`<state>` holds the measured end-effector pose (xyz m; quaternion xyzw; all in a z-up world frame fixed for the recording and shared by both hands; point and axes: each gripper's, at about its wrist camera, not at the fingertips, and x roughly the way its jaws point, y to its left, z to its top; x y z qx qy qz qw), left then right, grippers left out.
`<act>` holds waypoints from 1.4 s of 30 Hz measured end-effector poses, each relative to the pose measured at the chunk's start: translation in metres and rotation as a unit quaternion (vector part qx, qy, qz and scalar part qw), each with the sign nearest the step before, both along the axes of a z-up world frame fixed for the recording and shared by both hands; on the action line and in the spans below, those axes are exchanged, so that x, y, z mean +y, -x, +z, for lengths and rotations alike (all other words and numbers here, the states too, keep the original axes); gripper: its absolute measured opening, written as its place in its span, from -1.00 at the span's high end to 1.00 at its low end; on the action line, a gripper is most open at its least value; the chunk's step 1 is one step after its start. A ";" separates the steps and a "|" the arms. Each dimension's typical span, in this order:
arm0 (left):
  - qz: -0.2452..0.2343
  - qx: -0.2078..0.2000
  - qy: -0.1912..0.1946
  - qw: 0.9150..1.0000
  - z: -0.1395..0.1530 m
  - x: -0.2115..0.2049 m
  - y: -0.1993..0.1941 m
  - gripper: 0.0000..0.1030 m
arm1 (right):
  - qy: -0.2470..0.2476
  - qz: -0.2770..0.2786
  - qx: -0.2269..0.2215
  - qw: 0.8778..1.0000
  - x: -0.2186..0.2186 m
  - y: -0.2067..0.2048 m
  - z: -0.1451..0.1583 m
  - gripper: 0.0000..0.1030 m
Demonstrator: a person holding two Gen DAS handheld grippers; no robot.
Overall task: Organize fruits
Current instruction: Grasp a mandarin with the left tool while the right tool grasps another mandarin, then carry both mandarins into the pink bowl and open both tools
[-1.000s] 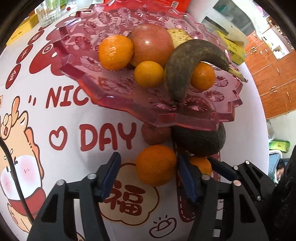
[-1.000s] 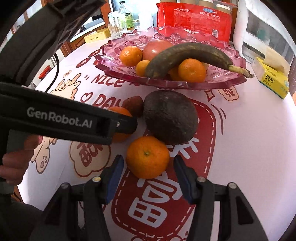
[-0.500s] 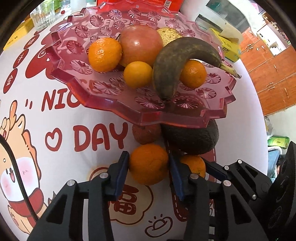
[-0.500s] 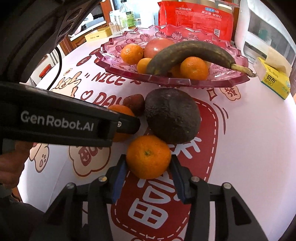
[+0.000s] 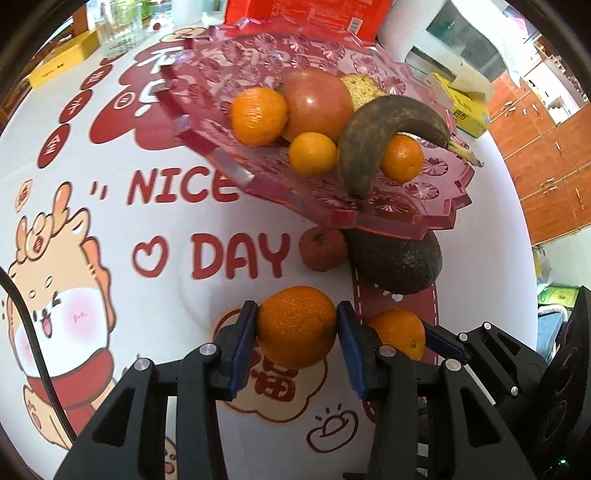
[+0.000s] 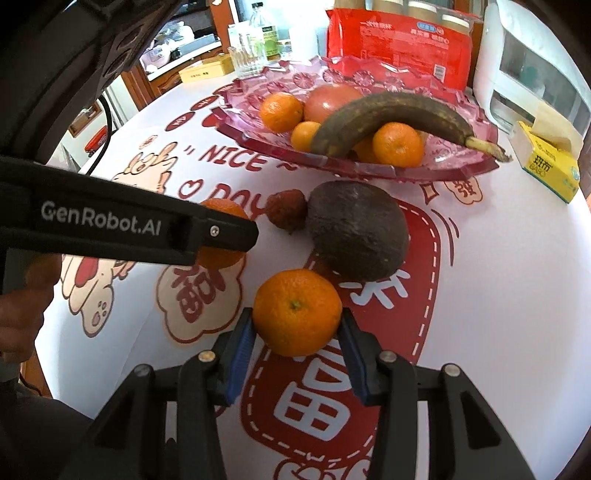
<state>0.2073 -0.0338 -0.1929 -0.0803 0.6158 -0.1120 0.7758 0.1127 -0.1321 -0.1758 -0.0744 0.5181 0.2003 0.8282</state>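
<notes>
In the left wrist view my left gripper (image 5: 297,310) is shut on an orange (image 5: 297,328), its blue pads pressing both sides, lifted slightly off the tablecloth. In the right wrist view my right gripper (image 6: 296,317) is shut on a second orange (image 6: 297,312) that rests low over the red print. The left gripper's finger (image 6: 214,236) crosses that view and half hides its orange (image 6: 221,210). Behind stands a pink glass plate (image 5: 369,218) holding oranges, an apple (image 5: 317,103) and a dark banana (image 5: 373,140). A dark avocado (image 6: 356,229) and a small reddish fruit (image 6: 288,210) lie on the table before it.
A yellow tissue box (image 6: 546,162) sits right of the plate, with a white appliance (image 6: 532,70) behind it. A red packet (image 6: 399,48), drinking glasses (image 5: 118,33) and a yellow box (image 5: 62,62) stand at the back. A hand (image 6: 22,306) holds the left gripper.
Both grippers closed from open onto their oranges. The left gripper then rose a little with its orange and drew back from the plate; the right gripper stayed in place.
</notes>
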 end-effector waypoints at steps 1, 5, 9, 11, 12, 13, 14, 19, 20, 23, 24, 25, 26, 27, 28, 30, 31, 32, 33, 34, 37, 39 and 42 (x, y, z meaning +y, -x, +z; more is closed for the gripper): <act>0.002 -0.003 -0.001 1.000 0.003 0.003 0.002 0.19 | 0.000 0.003 -0.002 1.000 0.002 0.002 0.002 0.12; 0.013 -0.016 -0.003 1.000 0.016 0.019 0.014 0.19 | -0.004 0.016 -0.013 1.000 0.010 0.009 0.013 0.12; 0.022 -0.031 -0.009 0.999 0.031 0.031 0.018 0.19 | -0.008 0.022 -0.031 0.999 0.017 0.013 0.027 0.12; 0.029 -0.040 -0.006 0.999 0.040 0.040 0.019 0.19 | -0.011 0.023 -0.037 0.999 0.019 0.013 0.033 0.13; 0.030 -0.044 -0.006 0.999 0.043 0.044 0.020 0.19 | -0.012 0.023 -0.041 0.999 0.019 0.013 0.035 0.12; 0.032 -0.049 -0.007 0.998 0.048 0.048 0.020 0.19 | -0.014 0.022 -0.045 0.999 0.020 0.013 0.039 0.13; 0.034 -0.055 -0.006 0.998 0.053 0.052 0.020 0.19 | -0.016 0.021 -0.047 0.999 0.021 0.014 0.041 0.13; 0.039 -0.085 -0.006 0.996 0.076 0.061 0.010 0.19 | -0.021 0.011 -0.067 0.998 0.023 0.007 0.055 0.13; 0.039 -0.092 -0.005 0.995 0.081 0.065 0.006 0.19 | -0.022 0.008 -0.070 0.997 0.023 0.007 0.057 0.13; 0.039 -0.109 -0.005 0.993 0.094 0.072 -0.003 0.19 | -0.023 -0.002 -0.081 0.996 0.023 0.000 0.066 0.13; 0.039 -0.115 -0.005 0.993 0.098 0.075 -0.006 0.19 | -0.024 -0.005 -0.085 0.996 0.022 -0.001 0.069 0.13; 0.038 -0.121 -0.004 0.992 0.103 0.077 -0.010 0.19 | -0.025 -0.011 -0.090 0.996 0.021 -0.004 0.072 0.13; 0.038 -0.127 -0.004 0.991 0.107 0.079 -0.014 0.19 | -0.025 -0.014 -0.094 0.995 0.021 -0.006 0.075 0.13; 0.036 -0.133 -0.005 0.990 0.111 0.082 -0.018 0.19 | -0.024 -0.018 -0.098 0.995 0.021 -0.009 0.077 0.13; 0.034 -0.139 -0.007 0.990 0.114 0.084 -0.022 0.19 | -0.023 -0.024 -0.103 0.994 0.020 -0.012 0.080 0.13; 0.029 -0.147 -0.009 0.989 0.119 0.087 -0.030 0.19 | -0.023 -0.033 -0.109 0.993 0.018 -0.017 0.084 0.13; 0.026 -0.151 -0.010 0.988 0.121 0.089 -0.034 0.19 | -0.022 -0.039 -0.111 0.993 0.017 -0.020 0.085 0.13; 0.023 -0.154 -0.011 0.988 0.122 0.090 -0.038 0.19 | -0.021 -0.046 -0.114 0.992 0.016 -0.023 0.087 0.13; 0.019 -0.157 -0.013 0.987 0.124 0.091 -0.043 0.18 | -0.020 -0.053 -0.117 0.991 0.014 -0.027 0.088 0.13; 0.016 -0.161 -0.015 0.987 0.125 0.092 -0.048 0.18 | -0.019 -0.059 -0.120 0.991 0.013 -0.030 0.089 0.13; 0.008 -0.169 -0.014 0.986 0.127 0.095 -0.063 0.19 | -0.015 -0.078 -0.125 0.989 0.008 -0.039 0.091 0.13; 0.003 -0.173 -0.012 0.985 0.127 0.096 -0.073 0.19 | -0.014 -0.091 -0.128 0.988 0.005 -0.044 0.091 0.13; -0.006 -0.179 -0.010 0.984 0.127 0.094 -0.088 0.19 | -0.012 -0.108 -0.130 0.986 0.001 -0.052 0.090 0.13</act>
